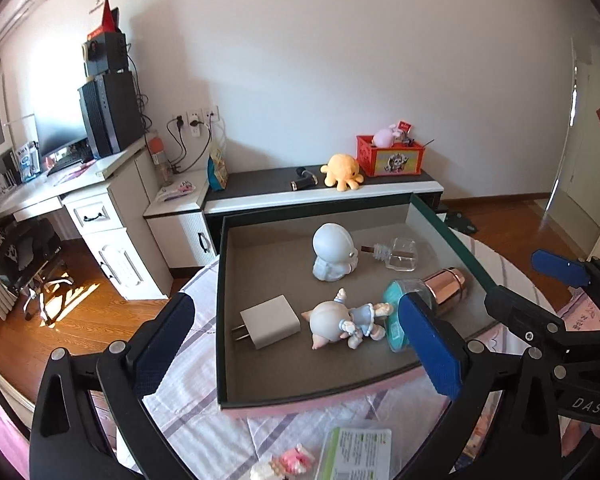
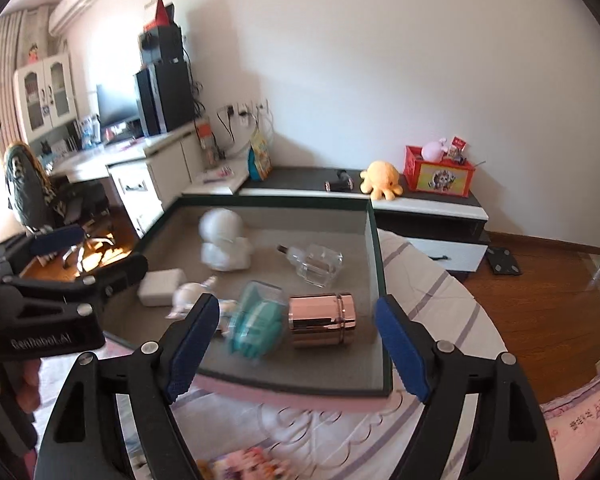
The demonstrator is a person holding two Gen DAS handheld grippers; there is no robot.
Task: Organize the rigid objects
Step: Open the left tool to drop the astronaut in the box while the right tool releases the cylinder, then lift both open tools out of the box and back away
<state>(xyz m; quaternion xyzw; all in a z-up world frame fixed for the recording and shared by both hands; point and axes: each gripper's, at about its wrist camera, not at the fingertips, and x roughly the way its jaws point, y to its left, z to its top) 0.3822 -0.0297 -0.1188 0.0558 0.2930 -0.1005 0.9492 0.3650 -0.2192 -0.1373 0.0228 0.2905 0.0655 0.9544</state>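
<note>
Rose-gold canister (image 2: 322,321) lies beyond open right hand-held gripper (image 2: 298,350).

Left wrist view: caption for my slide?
Open left tongs hover over a tray holding figurines, charger, bottles.

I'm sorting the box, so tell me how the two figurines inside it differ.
The grey round-headed figurine sits upright near the back of the box; the blue-dressed doll lies on its side nearer the front. The grey one is a single pale colour; the doll shows blue, cream and pink. Both rest on the box floor, untouched.
</note>
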